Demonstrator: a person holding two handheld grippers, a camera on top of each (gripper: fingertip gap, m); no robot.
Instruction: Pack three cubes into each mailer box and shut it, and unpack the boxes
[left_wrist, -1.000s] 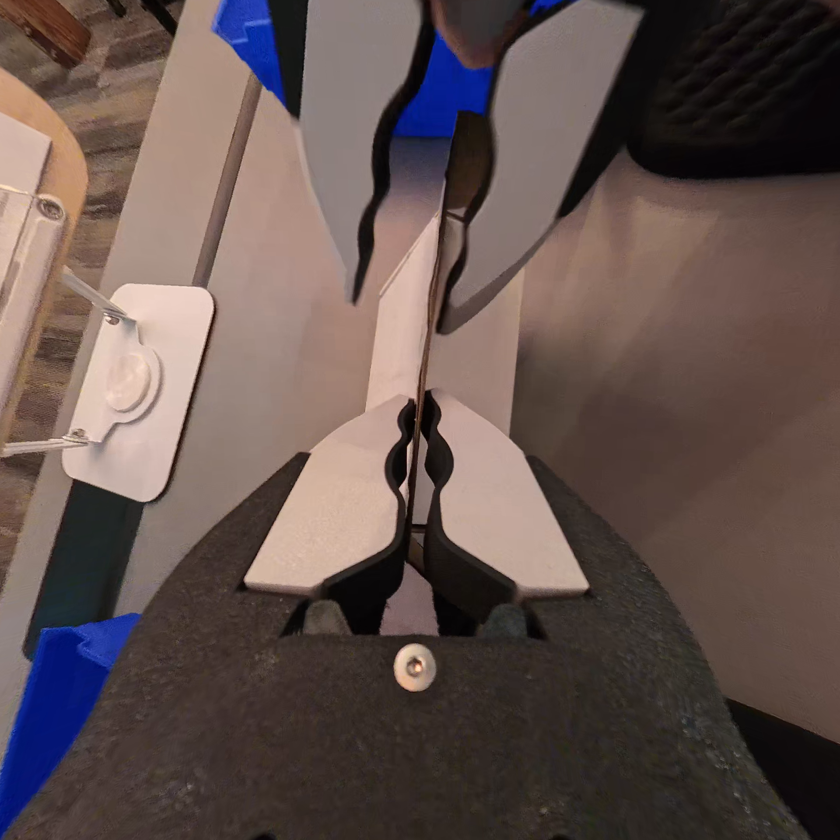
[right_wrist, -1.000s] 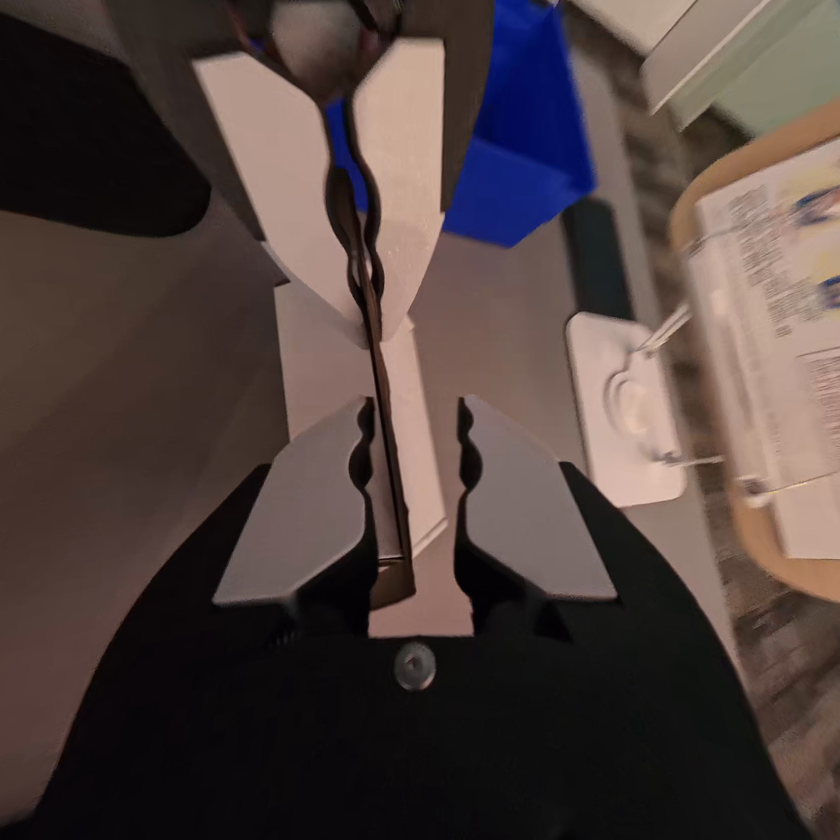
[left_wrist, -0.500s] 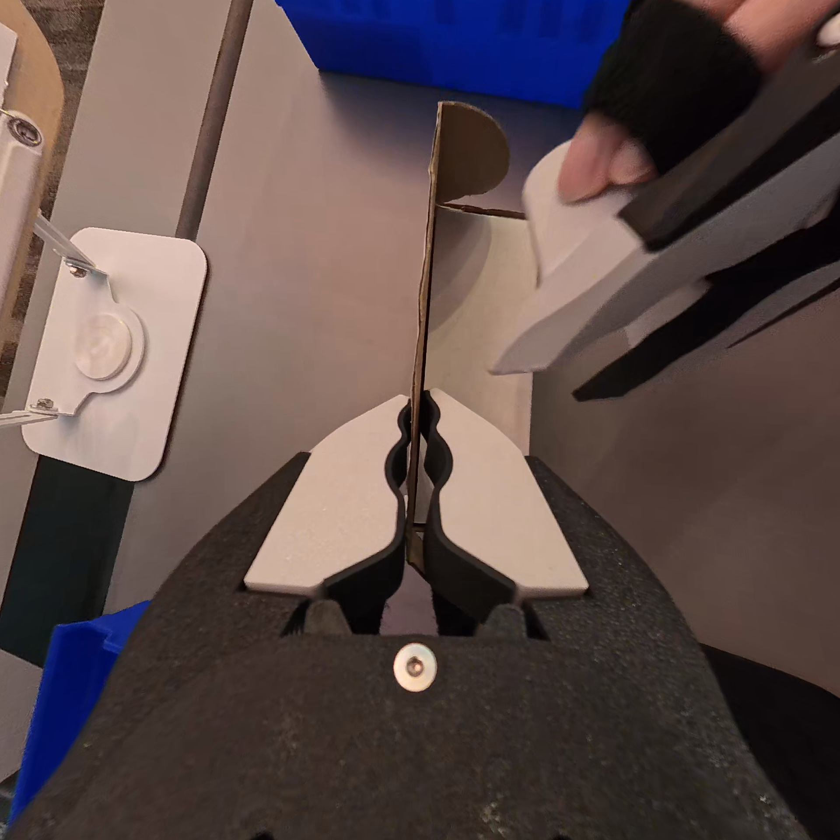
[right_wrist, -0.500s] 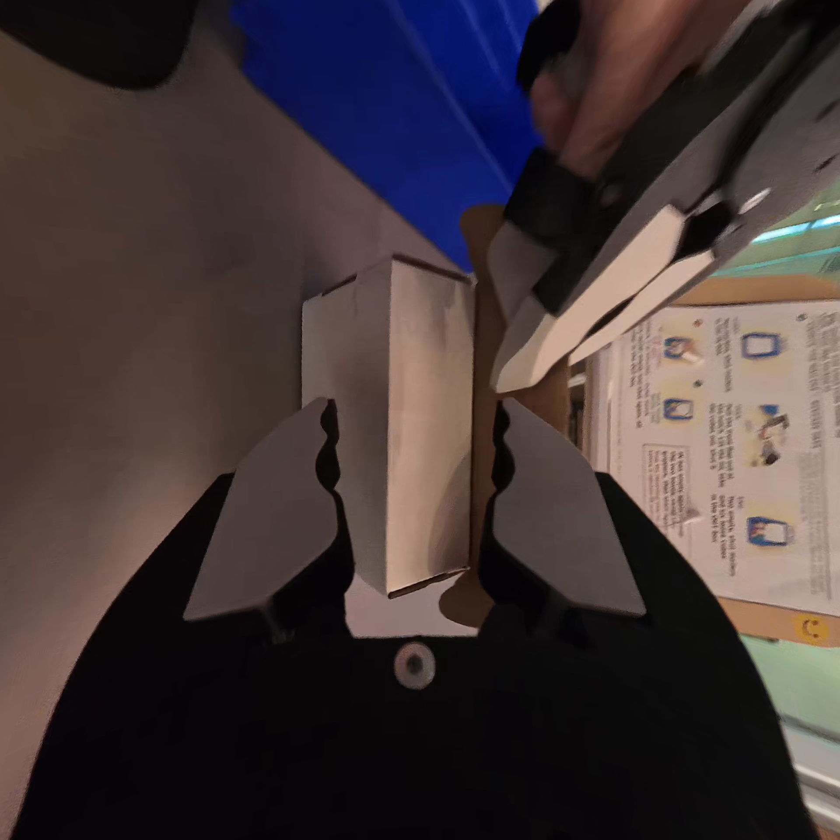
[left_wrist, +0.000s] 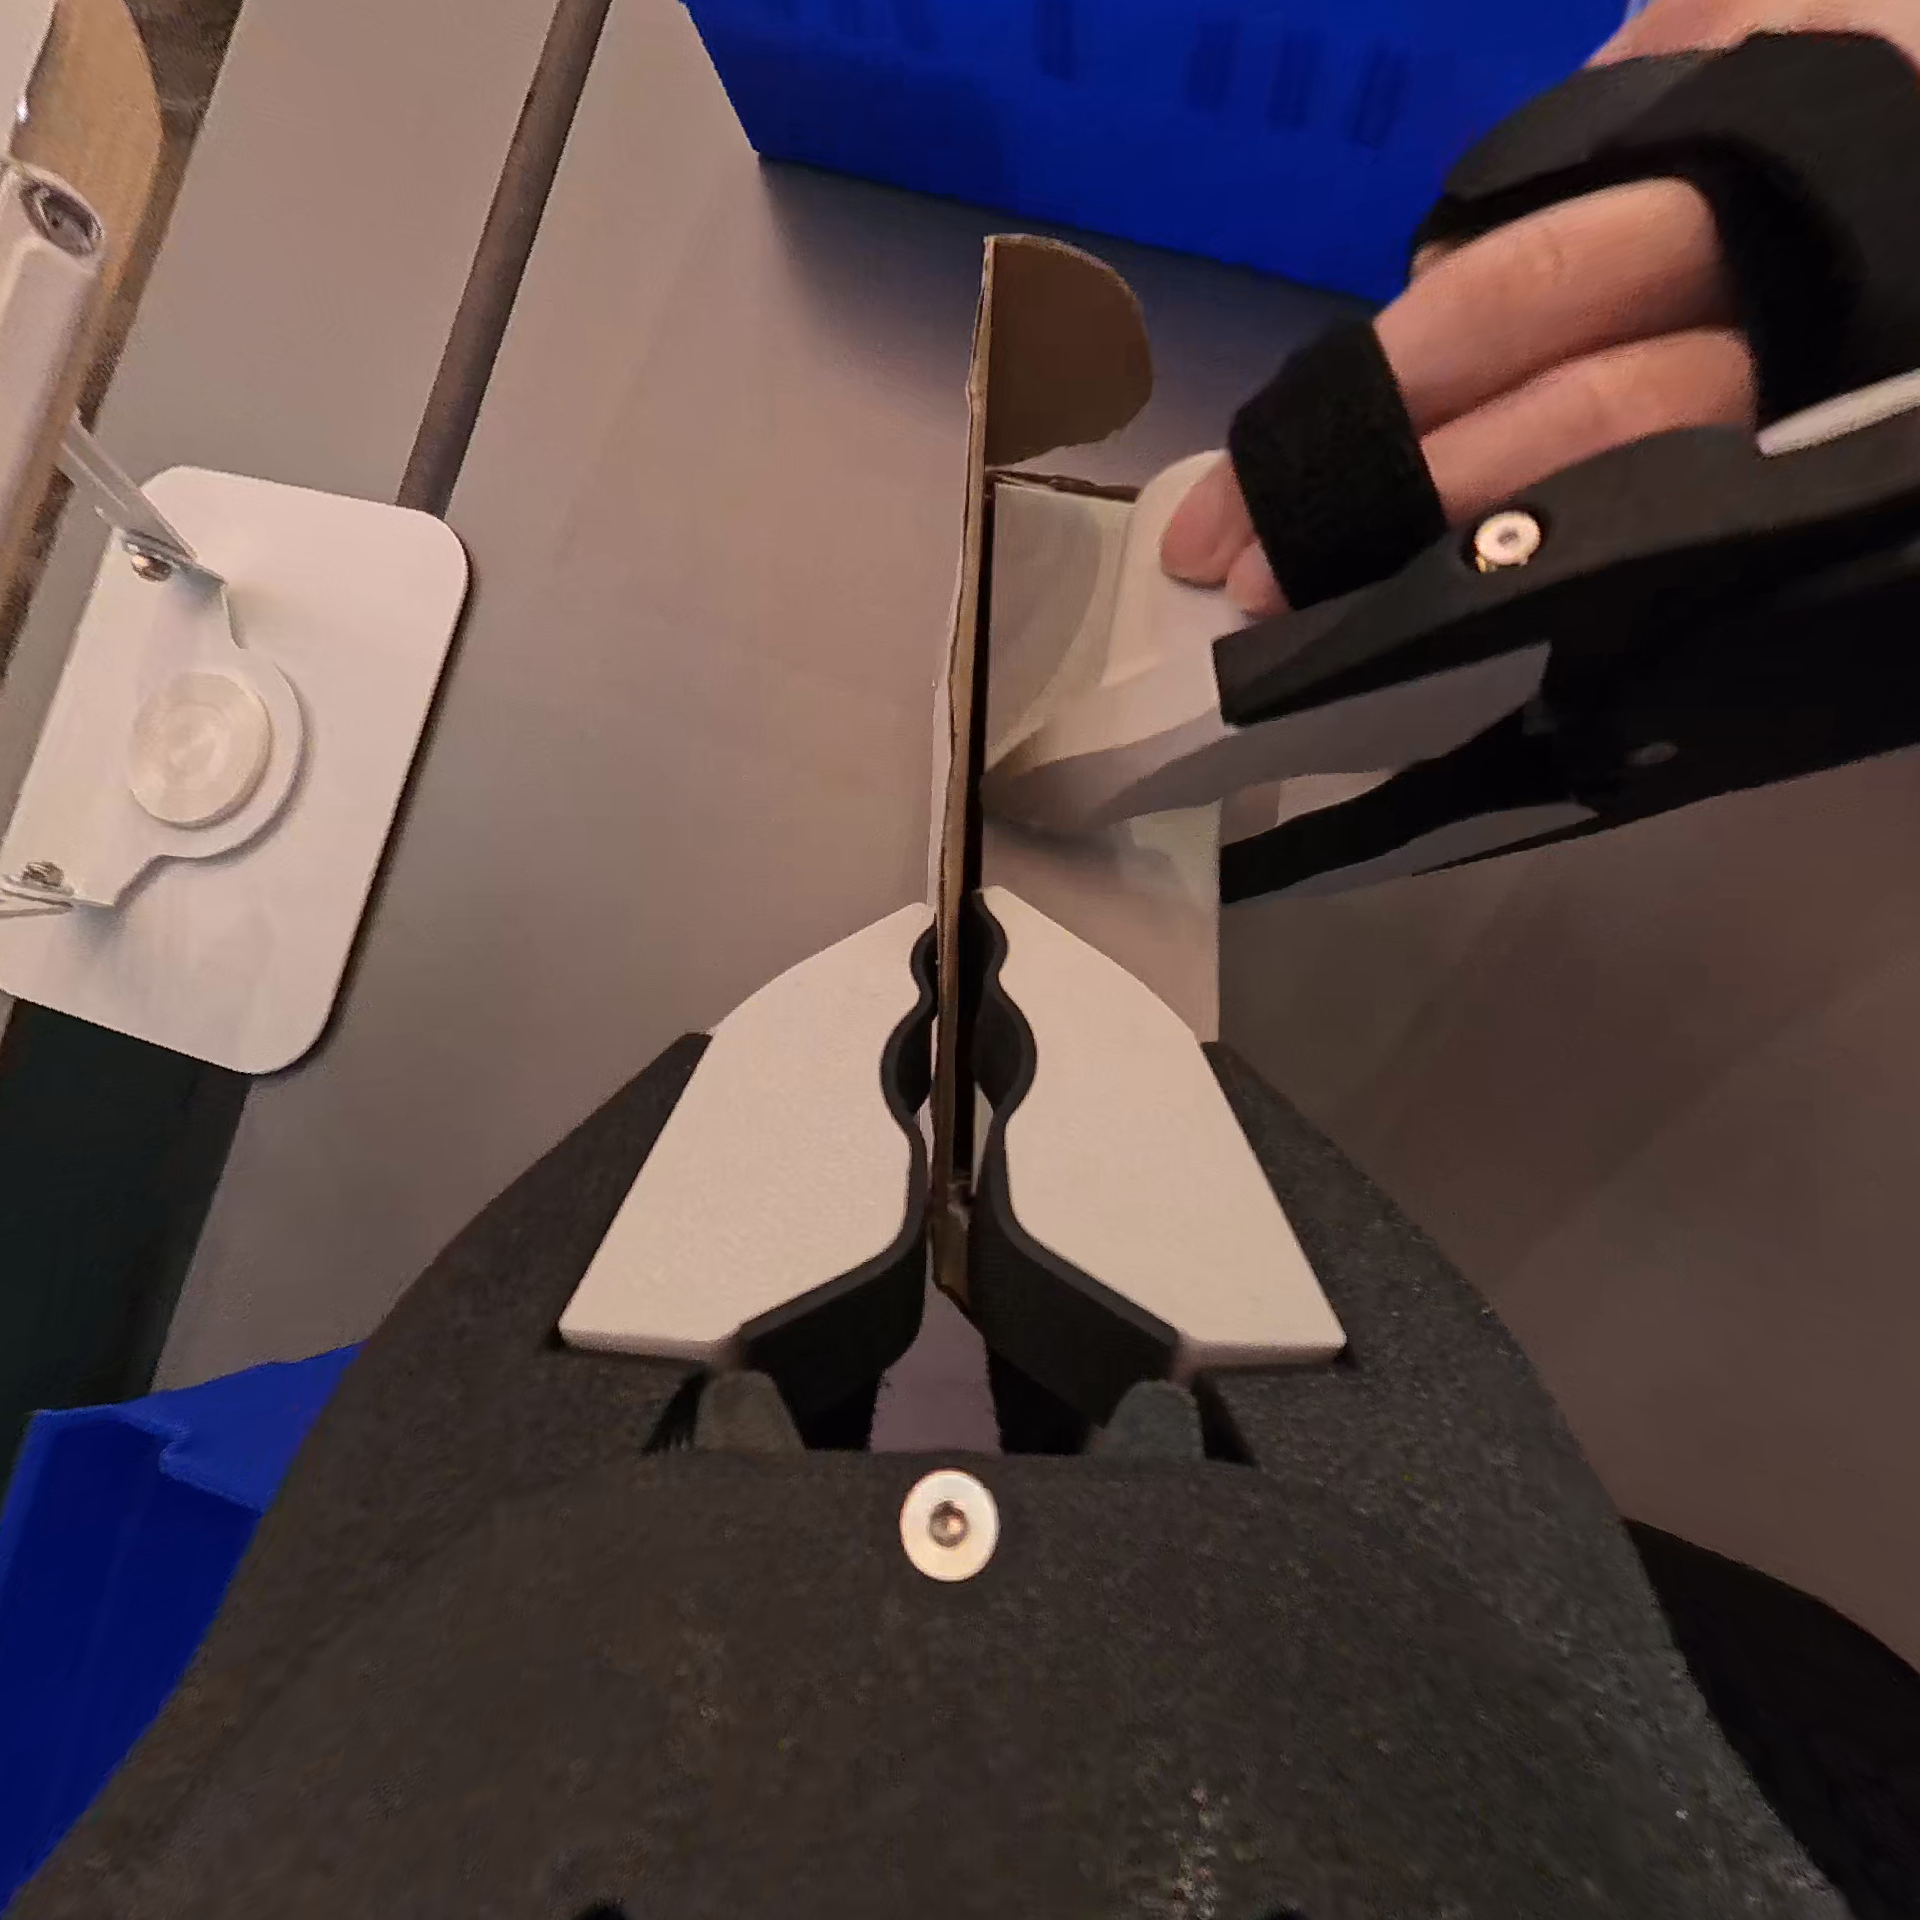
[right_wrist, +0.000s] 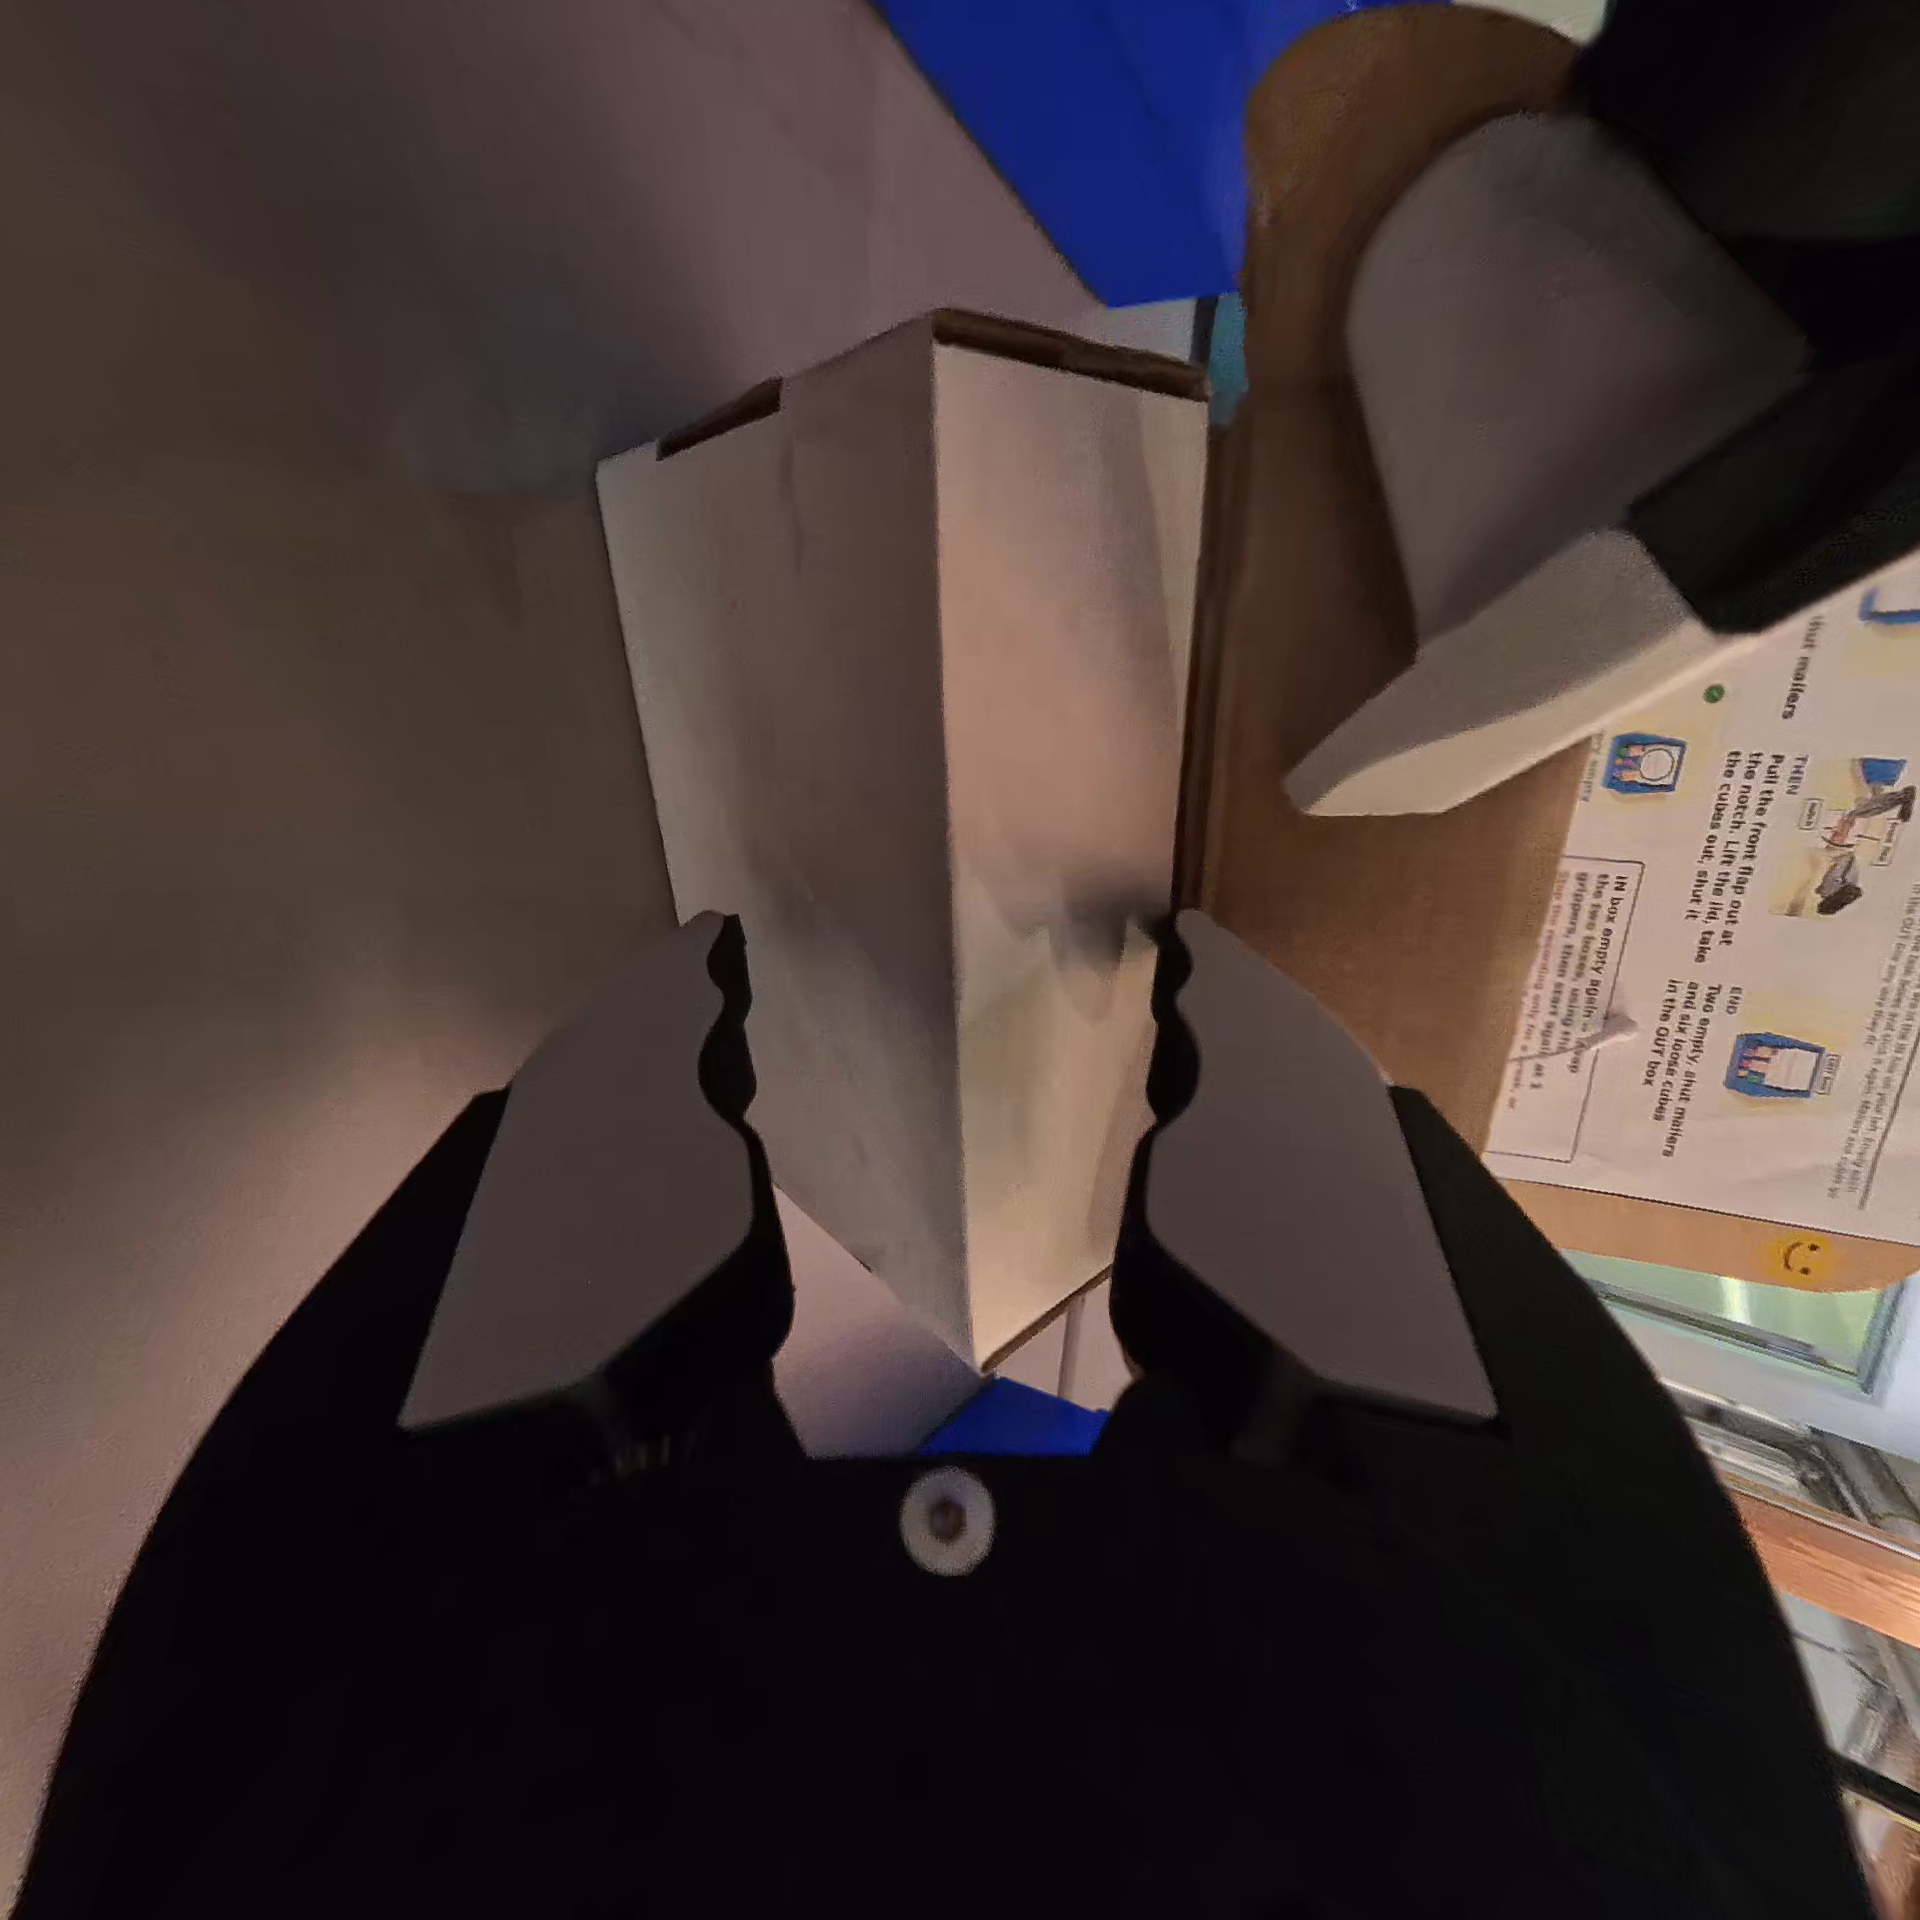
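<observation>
A white mailer box (left_wrist: 1049, 582) lies on the grey table (left_wrist: 623, 623) with its lid (left_wrist: 966, 623) raised, brown inside and seen edge-on. My left gripper (left_wrist: 956, 914) is shut on the lid's edge. My right gripper (left_wrist: 1122, 831) comes in from the right, held by a gloved hand (left_wrist: 1558, 312), with its fingers either side of the box body. In the right wrist view the right gripper (right_wrist: 951, 925) is open with the white box (right_wrist: 883, 727) between its fingers. The brown lid (right_wrist: 1299, 831) stands to the right, held by the left gripper (right_wrist: 1351, 769). No cubes show.
A blue bin (left_wrist: 1143, 104) stands just behind the box and another blue bin (left_wrist: 104, 1507) at the near left. A white stand base (left_wrist: 208, 758) sits at the table's left edge. A printed instruction sheet (right_wrist: 1714, 935) stands on a wooden board beyond.
My right gripper left the lid's far edge, swung round to the side and opened wider around the box body. My left gripper kept its hold on the lid.
</observation>
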